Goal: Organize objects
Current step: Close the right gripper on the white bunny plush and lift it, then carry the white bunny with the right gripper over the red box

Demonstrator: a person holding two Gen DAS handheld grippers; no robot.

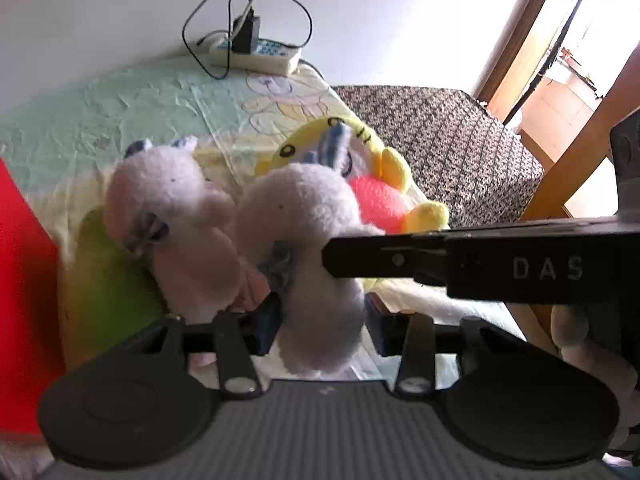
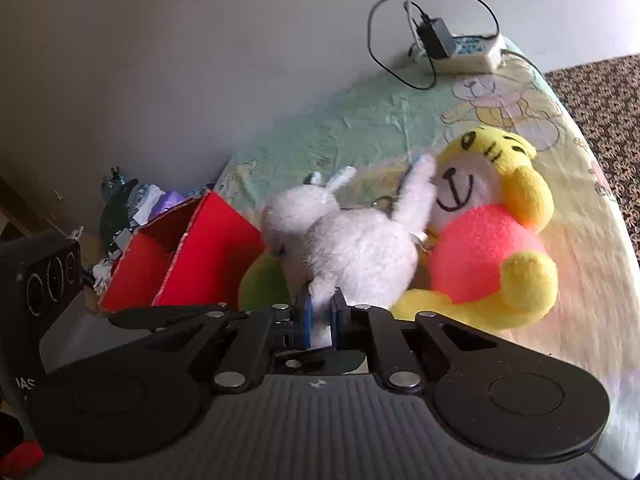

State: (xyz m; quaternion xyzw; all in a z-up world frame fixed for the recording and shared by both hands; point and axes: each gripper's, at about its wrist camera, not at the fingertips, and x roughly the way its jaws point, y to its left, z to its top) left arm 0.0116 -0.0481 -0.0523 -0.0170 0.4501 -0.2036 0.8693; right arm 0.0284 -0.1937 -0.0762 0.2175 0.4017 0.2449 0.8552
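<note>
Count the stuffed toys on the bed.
3: a white plush in the left gripper, another white plush beside it, and a yellow tiger plush behind. Others may be hidden.

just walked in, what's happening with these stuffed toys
A person with a gripper in each hand is sorting soft toys on a bed. The right gripper is shut on a white plush bunny. The left gripper sits around a white plush's lower part, though its grip is unclear. A yellow and pink plush tiger lies alongside, and an open red box stands nearby.
</note>
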